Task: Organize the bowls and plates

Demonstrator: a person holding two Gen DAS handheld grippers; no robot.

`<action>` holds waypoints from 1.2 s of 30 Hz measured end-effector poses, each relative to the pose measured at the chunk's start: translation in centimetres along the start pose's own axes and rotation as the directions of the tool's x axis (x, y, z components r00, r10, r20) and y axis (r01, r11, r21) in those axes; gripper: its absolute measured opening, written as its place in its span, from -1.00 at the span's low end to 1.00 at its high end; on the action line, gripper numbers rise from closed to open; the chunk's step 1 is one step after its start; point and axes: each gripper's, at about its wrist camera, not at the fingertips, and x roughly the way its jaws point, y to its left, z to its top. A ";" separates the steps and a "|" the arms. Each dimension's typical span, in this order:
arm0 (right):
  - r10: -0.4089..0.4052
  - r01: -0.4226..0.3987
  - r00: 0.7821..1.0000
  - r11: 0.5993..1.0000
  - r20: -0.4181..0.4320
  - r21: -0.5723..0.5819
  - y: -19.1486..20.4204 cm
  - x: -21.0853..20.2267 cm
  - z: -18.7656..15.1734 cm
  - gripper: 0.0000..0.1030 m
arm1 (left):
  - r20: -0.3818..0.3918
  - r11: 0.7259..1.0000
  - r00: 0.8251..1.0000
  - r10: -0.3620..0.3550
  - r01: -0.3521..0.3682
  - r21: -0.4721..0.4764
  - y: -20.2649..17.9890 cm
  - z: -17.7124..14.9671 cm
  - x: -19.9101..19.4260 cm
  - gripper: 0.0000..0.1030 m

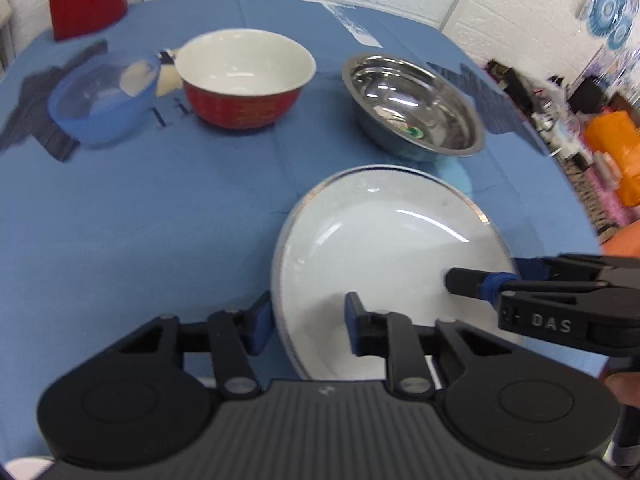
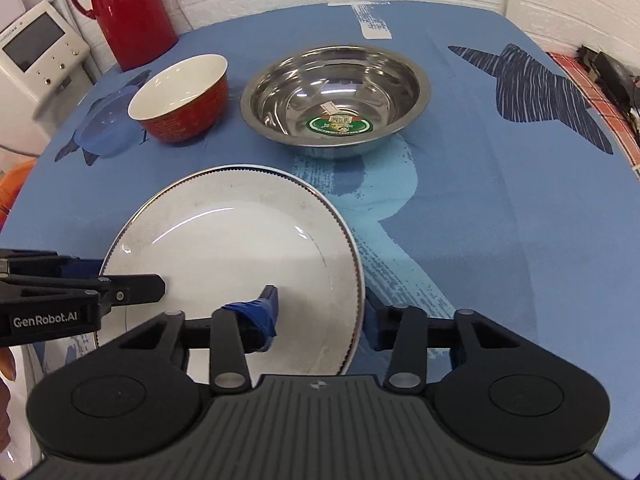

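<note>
We see a table under a blue cloth [image 2: 500,208] printed with darker blue shapes, and we place everything by the white plate [image 2: 228,256] that sits near the front edge. The plate is wide and shallow, with a thin dark, beaded rim. Behind the plate and a little to its right stands a steel bowl [image 2: 336,96], upright and empty but for a green sticker on its bottom. Behind the plate to its left stands a red bowl [image 2: 180,98] with a white inside, also upright and empty. Just left of the red bowl, farther from the plate, lies a clear blue dish or lid [image 1: 102,96]; in the right wrist view it appears to touch the red bowl, but we cannot tell for sure. Far behind the plate at the back left corner rises a tall red jug [image 2: 128,12], against a white brick wall. The left gripper [image 1: 306,320] straddles the plate's left rim, one blue-padded finger outside the rim and one over the white surface; its jaws stand apart with the rim between them, and whether the pads press on the plate we cannot tell. The right gripper [image 2: 324,316] straddles the plate's right rim in the same way, one finger wrapped in blue tape over the plate and the other outside the rim above the cloth, jaws apart, and whether they touch it we cannot tell.
</note>
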 end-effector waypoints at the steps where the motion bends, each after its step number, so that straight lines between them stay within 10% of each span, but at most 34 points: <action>1: 0.003 -0.003 1.000 1.000 0.000 0.010 -0.2 -0.2 -0.1 -0.59 | 0.003 1.000 1.000 -0.002 0.002 -0.007 0.0 -0.1 -0.1 -0.64; 26: 0.073 -0.074 0.997 0.992 0.021 0.102 3.9 -5.1 -0.8 -0.32 | 0.065 0.999 0.998 0.025 -0.023 -0.038 0.9 -0.7 -7.3 -0.71; 36: 0.172 -0.172 0.985 0.985 0.010 0.001 12.2 -7.1 -3.3 -0.24 | 0.134 0.986 0.982 0.132 -0.117 -0.116 6.4 -7.4 -15.6 -0.71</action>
